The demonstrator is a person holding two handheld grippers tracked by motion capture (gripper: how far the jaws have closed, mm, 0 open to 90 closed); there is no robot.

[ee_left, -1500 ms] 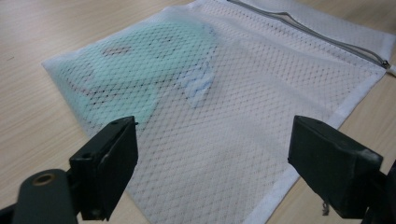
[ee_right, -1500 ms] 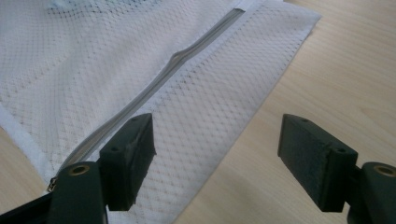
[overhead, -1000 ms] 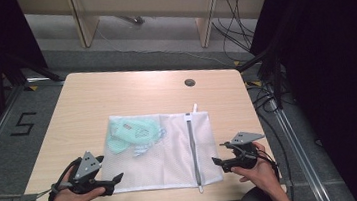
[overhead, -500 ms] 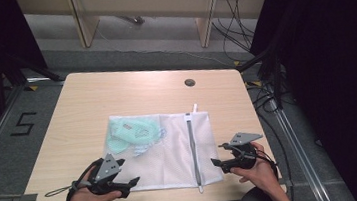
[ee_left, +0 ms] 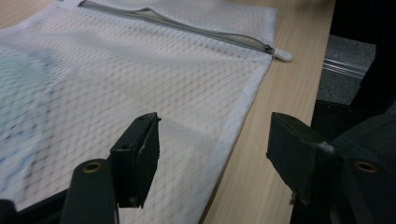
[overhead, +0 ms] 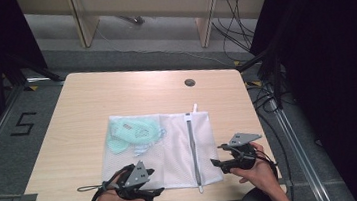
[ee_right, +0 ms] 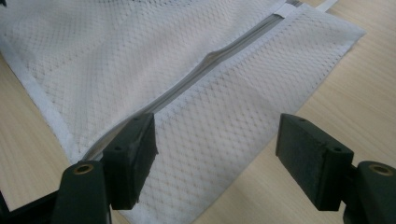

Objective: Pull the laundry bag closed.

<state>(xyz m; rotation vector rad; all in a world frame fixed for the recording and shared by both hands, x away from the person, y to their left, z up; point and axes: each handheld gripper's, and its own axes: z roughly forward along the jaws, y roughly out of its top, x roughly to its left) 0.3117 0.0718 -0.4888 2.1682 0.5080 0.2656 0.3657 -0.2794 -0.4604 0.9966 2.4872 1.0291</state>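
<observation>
A white mesh laundry bag [overhead: 171, 146] lies flat on the wooden table [overhead: 83, 120], with a pale green garment [overhead: 132, 135] inside its left half. A grey zipper [overhead: 193, 149] runs along its right part and ends in a white pull [ee_left: 282, 55]. My left gripper [overhead: 153, 191] is at the bag's near edge. Its jaws have just been closing but still stand open, with the bag's hem [ee_left: 233, 135] lying under the gap. My right gripper [overhead: 216, 160] is at the bag's near right corner. Its jaws have closed slightly and stay open over the mesh [ee_right: 219, 121] beside the zipper [ee_right: 187, 88].
A dark round grommet [overhead: 189, 82] sits in the table's far right part. The table's near edge runs just under both hands. A thin cable [overhead: 88, 189] trails left from the left gripper. Desks and cables stand beyond the table.
My left gripper has moved right along the table's near edge, up to the bag's near hem, and its jaws have narrowed. The right hand has stayed where it was.
</observation>
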